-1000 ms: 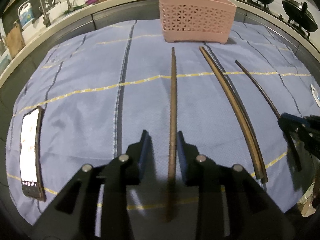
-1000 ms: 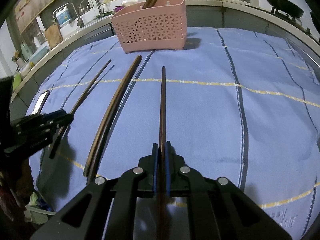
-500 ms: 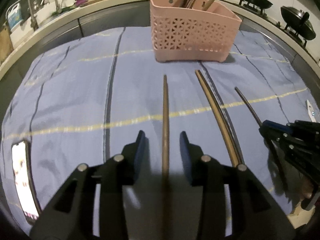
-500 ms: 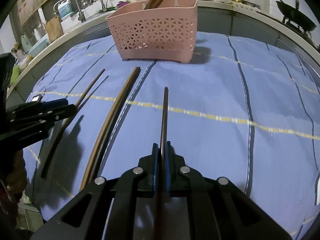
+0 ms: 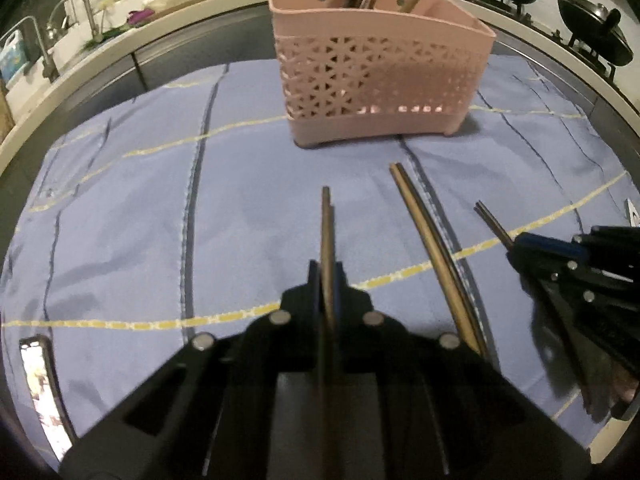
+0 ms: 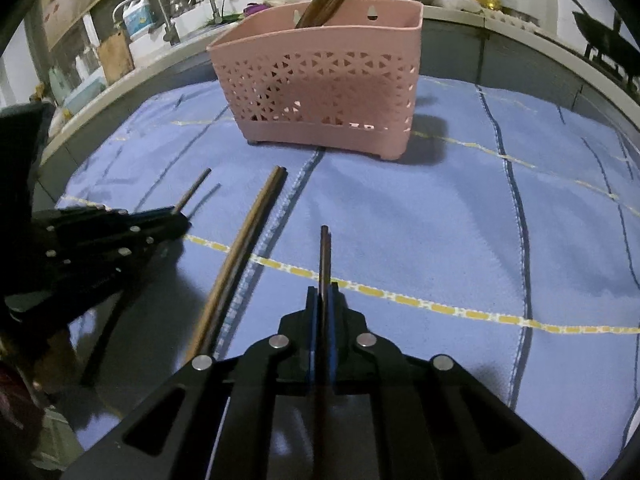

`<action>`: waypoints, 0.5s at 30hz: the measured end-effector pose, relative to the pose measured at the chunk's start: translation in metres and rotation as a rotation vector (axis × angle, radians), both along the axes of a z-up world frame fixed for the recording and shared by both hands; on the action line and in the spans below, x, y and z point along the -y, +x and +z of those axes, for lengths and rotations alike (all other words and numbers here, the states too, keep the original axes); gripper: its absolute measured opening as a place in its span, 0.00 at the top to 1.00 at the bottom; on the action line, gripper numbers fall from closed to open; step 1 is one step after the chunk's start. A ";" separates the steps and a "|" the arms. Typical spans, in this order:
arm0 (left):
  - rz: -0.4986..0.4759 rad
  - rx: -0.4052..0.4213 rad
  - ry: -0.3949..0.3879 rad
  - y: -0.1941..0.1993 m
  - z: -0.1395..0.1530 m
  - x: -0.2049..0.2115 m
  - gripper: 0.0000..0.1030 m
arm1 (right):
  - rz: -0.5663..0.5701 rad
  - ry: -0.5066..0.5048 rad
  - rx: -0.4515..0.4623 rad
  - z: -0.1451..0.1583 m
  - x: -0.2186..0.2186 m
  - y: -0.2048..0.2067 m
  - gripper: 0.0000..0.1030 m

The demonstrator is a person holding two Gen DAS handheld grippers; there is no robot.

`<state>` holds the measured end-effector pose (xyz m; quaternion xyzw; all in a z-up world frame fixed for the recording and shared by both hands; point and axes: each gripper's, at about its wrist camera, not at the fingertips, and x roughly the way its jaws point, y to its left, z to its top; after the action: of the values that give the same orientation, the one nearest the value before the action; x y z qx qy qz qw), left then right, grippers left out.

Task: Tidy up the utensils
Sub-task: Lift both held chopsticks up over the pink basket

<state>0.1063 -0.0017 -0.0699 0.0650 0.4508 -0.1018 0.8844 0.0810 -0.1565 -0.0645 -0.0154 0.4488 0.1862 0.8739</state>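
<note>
A pink perforated utensil basket [image 5: 380, 76] [image 6: 324, 92] stands at the back of the blue cloth with several brown chopsticks upright in it. My left gripper [image 5: 326, 276] is shut on a pair of brown chopsticks [image 5: 326, 224] that point at the basket. My right gripper [image 6: 323, 300] is shut on a pair of dark chopsticks [image 6: 325, 256], also pointing at the basket. A third pair of chopsticks [image 5: 432, 240] [image 6: 240, 252] lies on the cloth between the two grippers. The right gripper shows at the right of the left wrist view [image 5: 516, 246], and the left gripper at the left of the right wrist view [image 6: 180, 220].
A phone [image 5: 40, 392] lies at the cloth's front left corner. The blue checked cloth [image 5: 120, 220] covers the table. Behind it is a counter with a sink tap [image 5: 76, 8] on the left and black woks [image 5: 592, 28] on a stove on the right.
My left gripper has closed on its chopsticks, which were lying between open fingers before. Both grippers have moved closer to the pink basket with their chopsticks.
</note>
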 end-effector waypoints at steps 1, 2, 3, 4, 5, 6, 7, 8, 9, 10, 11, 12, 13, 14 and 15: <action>-0.002 0.013 -0.011 -0.002 0.006 -0.001 0.95 | -0.005 0.013 0.014 0.005 0.001 -0.001 0.95; -0.004 0.026 -0.022 -0.005 0.013 -0.002 0.95 | -0.012 0.034 0.042 0.014 0.004 -0.005 0.95; -0.005 0.044 -0.037 -0.009 0.021 -0.003 0.95 | -0.017 0.054 0.068 0.023 0.007 -0.009 0.95; -0.005 0.070 -0.061 -0.014 0.033 -0.006 0.95 | -0.020 0.068 0.090 0.030 0.009 -0.013 0.95; -0.005 0.086 -0.079 -0.018 0.042 -0.008 0.95 | -0.024 0.083 0.120 0.039 0.011 -0.017 0.95; -0.004 0.102 -0.097 -0.021 0.052 -0.010 0.95 | -0.029 0.102 0.162 0.052 0.015 -0.023 0.95; -0.004 0.123 -0.120 -0.026 0.063 -0.013 0.95 | -0.032 0.115 0.191 0.061 0.017 -0.027 0.95; -0.005 0.152 -0.144 -0.032 0.077 -0.015 0.95 | -0.034 0.127 0.220 0.069 0.019 -0.032 0.95; -0.006 0.174 -0.160 -0.036 0.087 -0.017 0.95 | -0.037 0.144 0.255 0.080 0.022 -0.037 0.95; -0.009 0.202 -0.176 -0.043 0.098 -0.019 0.95 | -0.040 0.162 0.288 0.089 0.024 -0.043 0.95; -0.011 0.235 -0.191 -0.051 0.111 -0.022 0.95 | -0.042 0.179 0.318 0.097 0.026 -0.049 0.95; -0.013 0.253 -0.200 -0.055 0.118 -0.024 0.95 | -0.044 0.192 0.339 0.102 0.028 -0.054 0.95; -0.017 0.280 -0.213 -0.062 0.128 -0.027 0.94 | -0.046 0.204 0.357 0.107 0.030 -0.057 0.95; -0.019 0.293 -0.219 -0.067 0.133 -0.027 0.94 | -0.049 0.218 0.378 0.112 0.032 -0.062 0.95; -0.019 0.303 -0.226 -0.070 0.139 -0.029 0.94 | -0.052 0.225 0.386 0.115 0.034 -0.064 0.95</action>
<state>0.0359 0.0274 0.0687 -0.0160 0.2974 -0.1491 0.9429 0.0174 -0.1905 0.0504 0.0583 0.2498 0.2060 0.9443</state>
